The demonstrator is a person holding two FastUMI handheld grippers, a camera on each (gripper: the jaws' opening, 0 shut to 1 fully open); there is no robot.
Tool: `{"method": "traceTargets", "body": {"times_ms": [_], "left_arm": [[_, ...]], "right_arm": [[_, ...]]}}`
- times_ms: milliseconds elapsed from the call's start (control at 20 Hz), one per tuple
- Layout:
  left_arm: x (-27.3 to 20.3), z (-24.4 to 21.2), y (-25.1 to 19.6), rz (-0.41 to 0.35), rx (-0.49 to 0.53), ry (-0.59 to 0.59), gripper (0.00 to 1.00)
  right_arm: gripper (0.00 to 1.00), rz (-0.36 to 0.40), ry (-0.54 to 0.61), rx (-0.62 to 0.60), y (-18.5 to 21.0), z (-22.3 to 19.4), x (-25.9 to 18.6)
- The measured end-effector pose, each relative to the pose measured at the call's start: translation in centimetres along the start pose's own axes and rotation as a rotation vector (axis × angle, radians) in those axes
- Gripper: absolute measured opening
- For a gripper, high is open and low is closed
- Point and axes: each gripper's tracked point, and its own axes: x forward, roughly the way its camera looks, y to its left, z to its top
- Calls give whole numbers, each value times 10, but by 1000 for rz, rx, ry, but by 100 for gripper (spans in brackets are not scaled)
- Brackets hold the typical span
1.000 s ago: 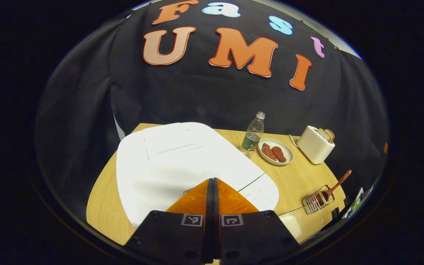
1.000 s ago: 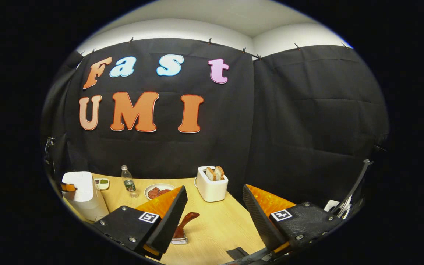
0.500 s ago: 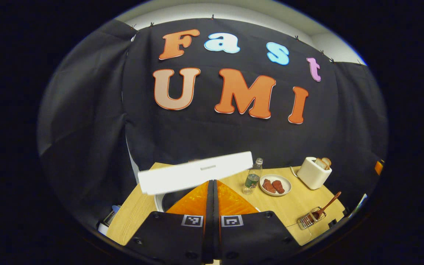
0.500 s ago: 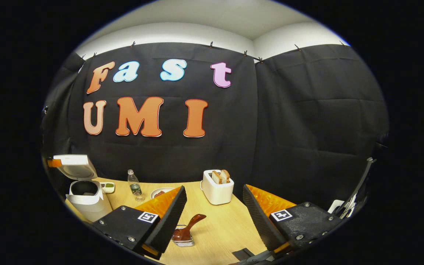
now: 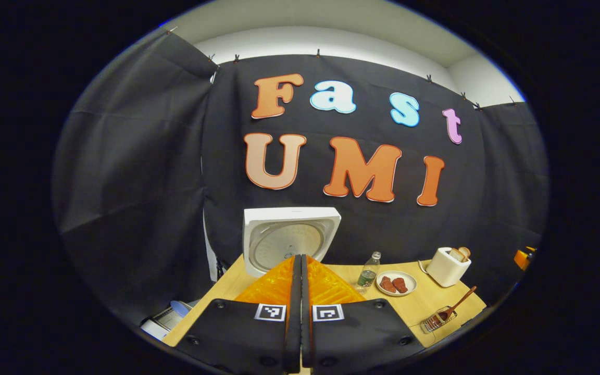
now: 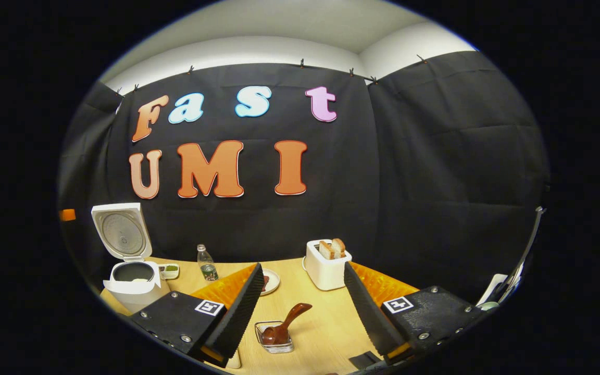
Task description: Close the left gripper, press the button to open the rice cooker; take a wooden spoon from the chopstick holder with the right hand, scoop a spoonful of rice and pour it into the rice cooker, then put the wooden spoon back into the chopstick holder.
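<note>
Gripper duty is split for a reason: the left gripper (image 5: 300,291) has its two fingers pressed flat together with nothing between them, the blunt shape that suits pushing a button, and it points toward the rice cooker (image 6: 134,284) from a raised position. That cooker, the biggest thing on the counter (image 6: 326,323), stands at the far left end with its lid (image 5: 290,240) swung fully upright, so the inner pot lies exposed from above and ready to take a spoonful; the opening step looks done. Further along the counter sit a toaster (image 6: 327,264) holding slices of bread, a plate (image 5: 396,283) with two reddish pieces of food, and a small water bottle (image 6: 206,263), all set back and clear of the path between cooker and spoon. The right gripper (image 6: 305,307) has its fingers spread wide and empty, aimed down at the wire chopstick holder (image 6: 275,337) just ahead of it. The wooden spoon (image 6: 287,324) rests in that holder with its handle leaning up and to the right, which offers a free length to pinch. Taking that handle appears to be the next step.
</note>
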Motion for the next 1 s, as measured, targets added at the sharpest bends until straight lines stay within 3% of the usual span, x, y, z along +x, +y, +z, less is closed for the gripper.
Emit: {"method": "traceTargets", "body": {"times_ms": [200, 250, 400, 500, 700, 1000], "left_arm": [[-10, 6, 16, 31, -12, -8, 7], [-15, 10, 16, 27, -21, -12, 7], [-21, 9, 18, 31, -24, -27, 74], [-21, 13, 24, 57, -5, -36, 70], [-28, 24, 31, 113, 11, -66, 100], [-34, 25, 39, 166, -3, -74, 100]], "right_arm": [[95, 53, 77, 82, 8, -35, 27], [100, 61, 99, 97, 7, -45, 35], [95, 68, 171, 134, 3, -76, 58], [95, 76, 214, 163, 4, -93, 73], [95, 83, 278, 211, 6, -119, 103], [95, 93, 392, 228, 12, -159, 134]]}}
